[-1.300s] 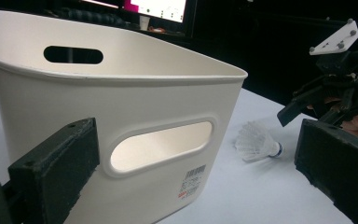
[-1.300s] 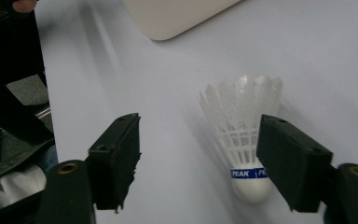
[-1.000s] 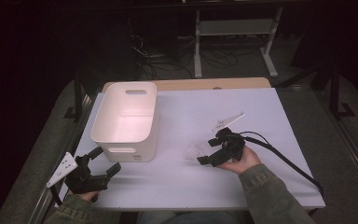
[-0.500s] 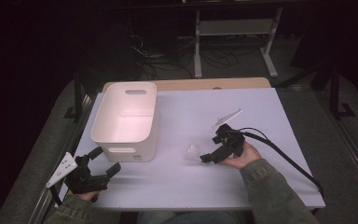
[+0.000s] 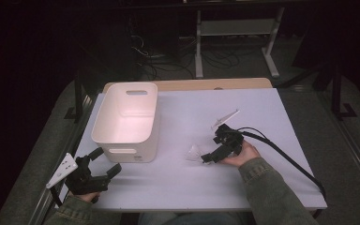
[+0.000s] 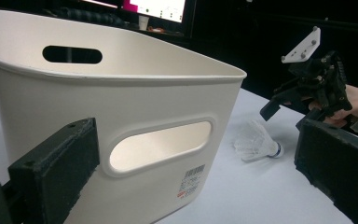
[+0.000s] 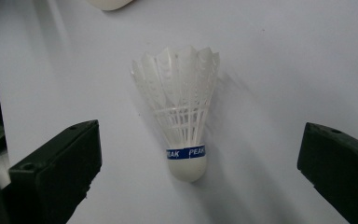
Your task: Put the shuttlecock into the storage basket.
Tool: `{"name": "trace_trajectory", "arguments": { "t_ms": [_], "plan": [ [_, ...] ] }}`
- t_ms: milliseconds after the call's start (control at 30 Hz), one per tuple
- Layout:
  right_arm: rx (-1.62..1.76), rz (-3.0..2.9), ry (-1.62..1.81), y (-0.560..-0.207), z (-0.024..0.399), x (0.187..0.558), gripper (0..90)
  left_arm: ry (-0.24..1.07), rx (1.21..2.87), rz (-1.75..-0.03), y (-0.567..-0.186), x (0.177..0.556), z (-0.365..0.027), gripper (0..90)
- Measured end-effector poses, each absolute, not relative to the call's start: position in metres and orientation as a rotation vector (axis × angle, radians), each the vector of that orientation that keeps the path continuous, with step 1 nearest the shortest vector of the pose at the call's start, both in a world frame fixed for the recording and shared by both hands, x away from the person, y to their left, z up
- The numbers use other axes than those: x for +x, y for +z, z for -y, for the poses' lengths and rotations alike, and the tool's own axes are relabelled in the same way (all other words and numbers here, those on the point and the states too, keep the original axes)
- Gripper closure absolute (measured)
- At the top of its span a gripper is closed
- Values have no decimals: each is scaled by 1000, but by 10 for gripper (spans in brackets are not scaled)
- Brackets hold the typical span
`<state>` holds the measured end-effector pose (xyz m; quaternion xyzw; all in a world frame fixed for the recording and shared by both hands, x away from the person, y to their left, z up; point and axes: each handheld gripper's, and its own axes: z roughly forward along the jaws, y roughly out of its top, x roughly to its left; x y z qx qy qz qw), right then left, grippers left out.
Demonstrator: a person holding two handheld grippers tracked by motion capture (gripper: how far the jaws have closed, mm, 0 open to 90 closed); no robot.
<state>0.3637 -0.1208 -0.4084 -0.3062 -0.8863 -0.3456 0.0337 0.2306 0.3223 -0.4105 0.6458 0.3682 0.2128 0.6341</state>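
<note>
The shuttlecock [image 5: 194,153] lies on its side on the white counter [image 5: 262,187], right of the bin [image 5: 126,119], just left of the right claw [image 5: 214,154]. That claw's jaws stand wide apart, one on each side of the cork end, touching nothing. The left claw [image 5: 104,161], also spread and empty, sits near the counter's near-left corner, facing the bin.

Dark room, white-topped table [image 5: 281,108], grey floor [image 5: 351,154], metal stand [image 5: 234,33], tangled cables [image 5: 154,47] behind.
</note>
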Motion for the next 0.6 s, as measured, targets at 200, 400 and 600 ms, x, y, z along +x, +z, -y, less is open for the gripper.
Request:
{"name": "trace_trajectory", "arguments": {
  "t_ms": [200, 400, 600],
  "plan": [
    [-934, 2728, -1052, -414, 118, 365, 0, 481, 1470, -842, -410, 230, -322, 0],
    [-914, 2715, -1025, -421, 117, 365, 14, 486, 1479, -837, -411, 231, -323, 0],
    [-916, 2727, -1007, -427, 116, 366, 21, 486, 1477, -842, -411, 231, -323, 0]
  ]
}}
